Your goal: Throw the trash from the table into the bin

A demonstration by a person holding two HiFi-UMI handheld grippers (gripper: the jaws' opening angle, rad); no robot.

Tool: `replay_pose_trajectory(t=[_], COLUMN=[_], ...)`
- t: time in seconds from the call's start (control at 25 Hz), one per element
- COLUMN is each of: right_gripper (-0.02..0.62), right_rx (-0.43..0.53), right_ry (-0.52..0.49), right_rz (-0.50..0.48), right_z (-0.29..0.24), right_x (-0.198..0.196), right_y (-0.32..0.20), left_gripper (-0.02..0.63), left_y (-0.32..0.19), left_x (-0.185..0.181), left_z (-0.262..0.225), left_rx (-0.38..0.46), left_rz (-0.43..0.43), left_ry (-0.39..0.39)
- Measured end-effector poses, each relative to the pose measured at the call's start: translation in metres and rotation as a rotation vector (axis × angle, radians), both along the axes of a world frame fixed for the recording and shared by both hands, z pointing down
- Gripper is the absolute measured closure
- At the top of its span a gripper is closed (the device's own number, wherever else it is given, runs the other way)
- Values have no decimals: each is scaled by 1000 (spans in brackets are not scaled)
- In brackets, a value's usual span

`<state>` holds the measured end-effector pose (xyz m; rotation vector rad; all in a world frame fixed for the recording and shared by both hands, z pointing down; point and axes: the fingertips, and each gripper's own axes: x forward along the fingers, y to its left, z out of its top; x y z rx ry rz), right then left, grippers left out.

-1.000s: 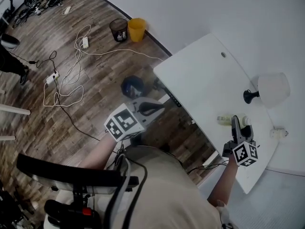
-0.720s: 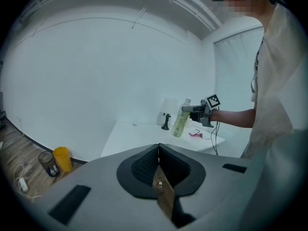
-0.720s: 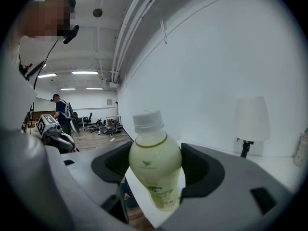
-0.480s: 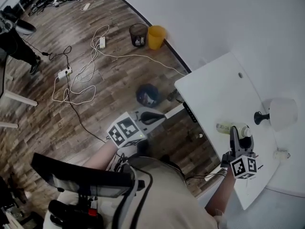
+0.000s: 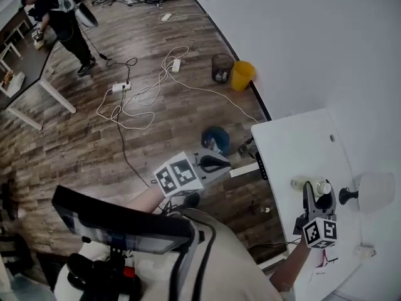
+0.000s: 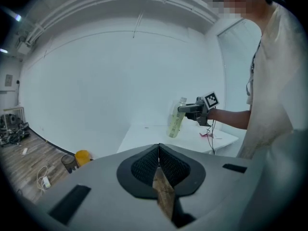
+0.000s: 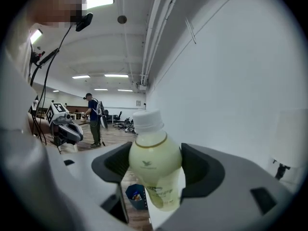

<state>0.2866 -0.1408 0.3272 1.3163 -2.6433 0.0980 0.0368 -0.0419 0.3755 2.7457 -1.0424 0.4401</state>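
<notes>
A small bottle (image 5: pixel 301 183) of pale yellow drink with a white cap is clamped between the pads of my right gripper (image 5: pixel 309 190), over the near part of the white table (image 5: pixel 291 149). In the right gripper view the bottle (image 7: pixel 155 162) fills the jaws, cap pointing up. My left gripper (image 5: pixel 220 163) hangs over the wooden floor left of the table, jaws shut, with nothing seen in them. A blue bin (image 5: pixel 215 139) with something inside stands on the floor by the table's far corner, also visible as the blue bin (image 7: pixel 137 196) under the bottle.
A yellow bin (image 5: pixel 241 75) and a black mesh bin (image 5: pixel 221 68) stand against the wall. White cables and a power strip (image 5: pixel 119 88) lie across the floor. A white lamp (image 5: pixel 374 192) stands on the table's right side. A person (image 5: pixel 59 17) stands by desks far off.
The head view has swung toward the room, so table and bins sit lower and further right. Both grippers have shifted with it; the right one still holds the bottle.
</notes>
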Motion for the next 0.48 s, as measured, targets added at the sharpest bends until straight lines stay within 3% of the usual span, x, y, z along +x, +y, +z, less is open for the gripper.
replay_pose_trajectory(t=[0.2, 0.48], right_gripper=[273, 273], right_rx=[-67, -86], right_ry=[-74, -62], right_rz=[-130, -362], right_z=[16, 23], right_x=[4, -54], right_y=[23, 42], left_gripper=[594, 594], left_y=[34, 87], left_x=[17, 0], left_z=[12, 12], left_rx=[-40, -58], left_rz=[-77, -224], left_ry=[12, -35])
